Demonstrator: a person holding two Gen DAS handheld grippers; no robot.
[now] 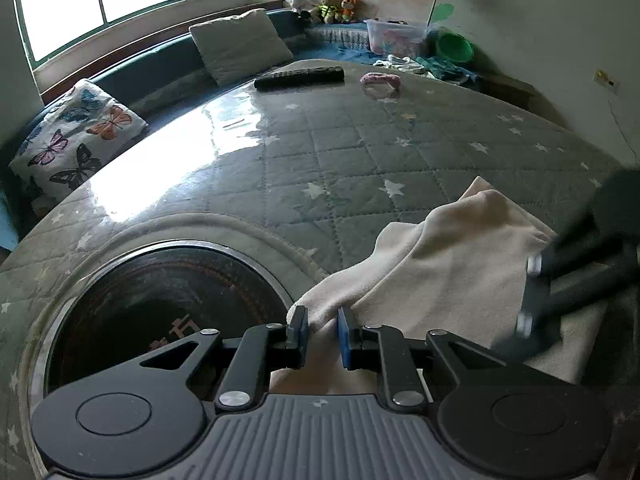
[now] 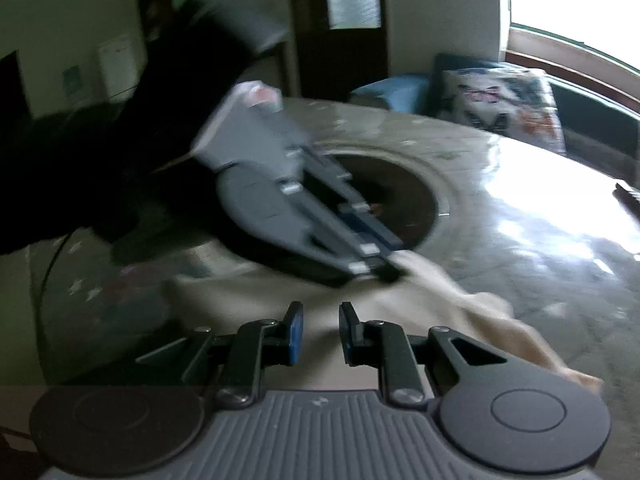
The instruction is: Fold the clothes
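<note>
On my left wrist view the left claw sits at the bottom centre, its blue pads nipped onto a bunched edge of the cream cloth. The cloth spreads up and to the right from there, lying rumpled on the quilted, star-printed surface under a glossy clear cover. The right claw shows as a dark blur at the right edge, down on the cloth's far side. A round dark inset fills the lower left, just beside the cloth. Far back at the top I see a remote, a pink item, a grey cushion and a butterfly pillow. On my right wrist view everything is smeared; the right claw's pads stand a narrow gap apart at the bottom centre with cloth running between them, though I cannot tell whether they actually pinch it. In the middle of that frame the left claw clamps the cloth's edge beside the inset.
</note>
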